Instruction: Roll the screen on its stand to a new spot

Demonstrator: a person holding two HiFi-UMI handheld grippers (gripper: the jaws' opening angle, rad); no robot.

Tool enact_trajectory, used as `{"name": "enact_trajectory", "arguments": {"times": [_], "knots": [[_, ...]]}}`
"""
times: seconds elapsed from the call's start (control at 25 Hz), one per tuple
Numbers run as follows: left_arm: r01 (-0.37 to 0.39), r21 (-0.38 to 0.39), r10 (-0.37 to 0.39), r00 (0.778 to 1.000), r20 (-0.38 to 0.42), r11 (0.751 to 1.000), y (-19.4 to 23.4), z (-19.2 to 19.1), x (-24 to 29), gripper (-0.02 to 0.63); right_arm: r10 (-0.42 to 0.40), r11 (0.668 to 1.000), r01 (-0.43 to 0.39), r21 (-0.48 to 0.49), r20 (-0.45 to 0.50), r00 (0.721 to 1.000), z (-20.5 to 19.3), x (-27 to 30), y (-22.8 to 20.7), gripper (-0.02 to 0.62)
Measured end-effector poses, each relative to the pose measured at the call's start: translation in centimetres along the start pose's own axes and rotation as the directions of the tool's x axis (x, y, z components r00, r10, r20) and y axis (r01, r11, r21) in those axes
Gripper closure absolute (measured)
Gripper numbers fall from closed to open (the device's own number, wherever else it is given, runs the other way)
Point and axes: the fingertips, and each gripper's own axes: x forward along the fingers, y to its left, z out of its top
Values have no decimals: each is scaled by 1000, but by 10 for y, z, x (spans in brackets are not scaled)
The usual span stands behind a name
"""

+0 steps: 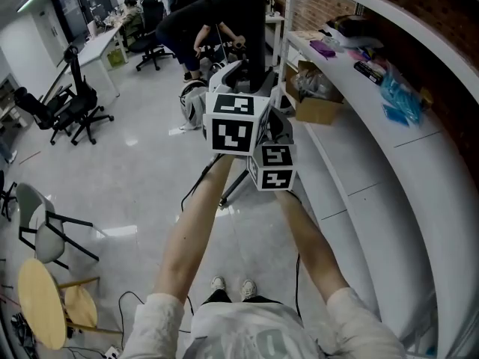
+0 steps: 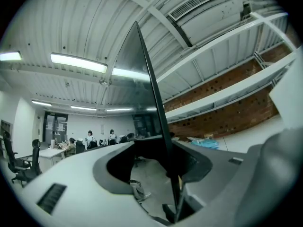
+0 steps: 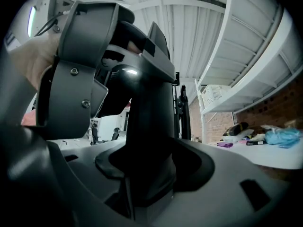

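Note:
The screen (image 1: 255,6) is a thin dark panel on a wheeled stand; in the head view I see it edge-on, just beyond both marker cubes. One of the stand's legs (image 1: 233,189) shows on the floor below them. My left gripper (image 1: 238,88) is the higher one. In the left gripper view the screen's thin edge (image 2: 150,84) runs down into the seam of the left gripper (image 2: 175,195), which is shut on it. My right gripper (image 1: 278,129) sits lower and to the right. In the right gripper view the stand's dark post (image 3: 147,126) fills the right gripper (image 3: 147,188), whose wide-set jaws close round it.
White curved shelving (image 1: 389,148) runs close along the right, with a cardboard box (image 1: 318,109) under it. A person (image 1: 194,21) bends over just beyond the stand. Office chairs (image 1: 71,107) stand at far left. A folding chair (image 1: 45,226) and a round wooden stool (image 1: 37,301) are near left.

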Motion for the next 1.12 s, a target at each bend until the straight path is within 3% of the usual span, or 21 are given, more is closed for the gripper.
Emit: {"name": "enact_trajectory", "arguments": {"times": [0.56, 1.12], "knots": [[34, -16, -34, 999, 9, 999, -20, 6, -37, 373, -32, 999, 32, 12, 11, 999, 6, -38, 14, 353], [69, -52, -67, 997, 33, 996, -87, 19, -92, 374, -41, 999, 41, -2, 8, 999, 15, -126, 11, 350]]}}
